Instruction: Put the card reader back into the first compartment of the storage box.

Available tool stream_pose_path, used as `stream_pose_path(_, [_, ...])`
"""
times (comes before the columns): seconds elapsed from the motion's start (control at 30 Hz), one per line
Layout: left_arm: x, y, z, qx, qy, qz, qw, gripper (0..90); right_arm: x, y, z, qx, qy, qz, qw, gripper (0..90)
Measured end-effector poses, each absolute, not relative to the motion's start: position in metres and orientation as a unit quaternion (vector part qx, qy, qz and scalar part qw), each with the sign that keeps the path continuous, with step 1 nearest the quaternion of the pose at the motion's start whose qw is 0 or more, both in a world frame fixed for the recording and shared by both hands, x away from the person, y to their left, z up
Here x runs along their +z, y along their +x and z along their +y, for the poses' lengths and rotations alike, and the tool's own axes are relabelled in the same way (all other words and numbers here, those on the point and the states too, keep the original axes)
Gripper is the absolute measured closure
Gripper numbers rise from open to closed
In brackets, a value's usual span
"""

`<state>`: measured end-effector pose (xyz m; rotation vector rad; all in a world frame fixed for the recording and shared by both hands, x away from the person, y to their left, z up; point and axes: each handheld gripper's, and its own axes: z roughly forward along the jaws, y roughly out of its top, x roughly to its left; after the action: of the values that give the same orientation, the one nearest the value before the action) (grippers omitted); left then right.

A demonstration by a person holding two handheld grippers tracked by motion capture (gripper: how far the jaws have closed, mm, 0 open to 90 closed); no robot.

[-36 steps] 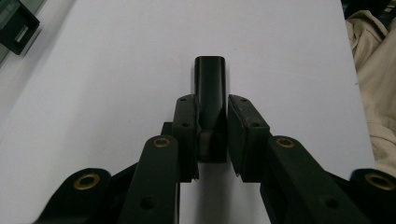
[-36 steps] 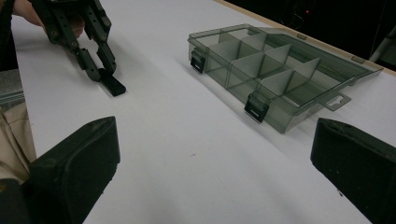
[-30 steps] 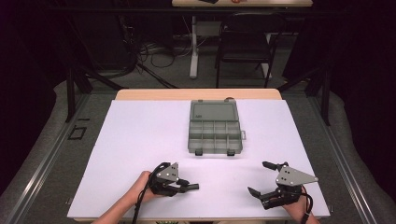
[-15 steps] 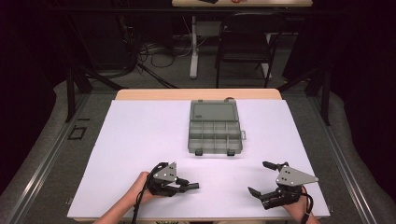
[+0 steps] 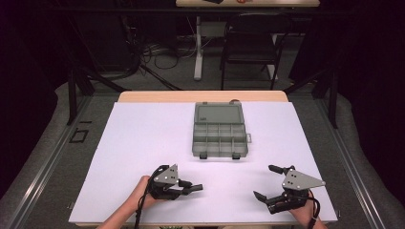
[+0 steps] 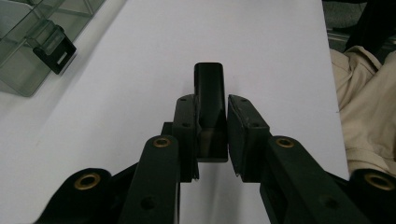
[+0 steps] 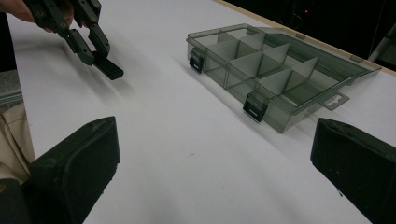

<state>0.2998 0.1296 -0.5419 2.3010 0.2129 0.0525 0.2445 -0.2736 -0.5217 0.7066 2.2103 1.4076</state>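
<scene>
Black jaws on your left gripper (image 5: 191,187) are pinching a small black rectangular block (image 6: 208,109); in the left gripper view the two pads (image 6: 245,135) press against its sides and the block sticks out past their tips, above the white table cover (image 5: 143,143). In the right gripper view you can see that same gripper farther off, the block (image 7: 108,68) jutting from its tips low over the cover.

Your right gripper (image 5: 267,183) has its jaws spread wide, with nothing between them. In its own view one pad (image 7: 77,163) sits at the lower left and the other at the lower right, with bare white cover between.

Take the smoky grey plastic compartment box (image 5: 219,131) as your landmark. It lies open and flat on the cover, its lid folded back on the far side and its dividers forming two rows of compartments that look empty. Two black latches (image 5: 203,155) sit on its near edge, facing you. Your left gripper rests on the near side of the box, off toward its left corner, well apart from it. Your right gripper is also on the near side, off toward the box's right corner, and likewise well apart. Beyond the box, the wooden table edge (image 5: 203,96) shows past the white cover, and farther back stands a dark chair (image 5: 250,43) on the floor.
</scene>
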Motion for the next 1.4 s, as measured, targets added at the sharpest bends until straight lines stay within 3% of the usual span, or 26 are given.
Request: stream_pose_path(1.4, [-0.527,0.302,0.144,0.081,0.883,0.142,0.439,74.3,-0.521,0.244,-0.274,0.505,0.256,0.796,0.213,1.0])
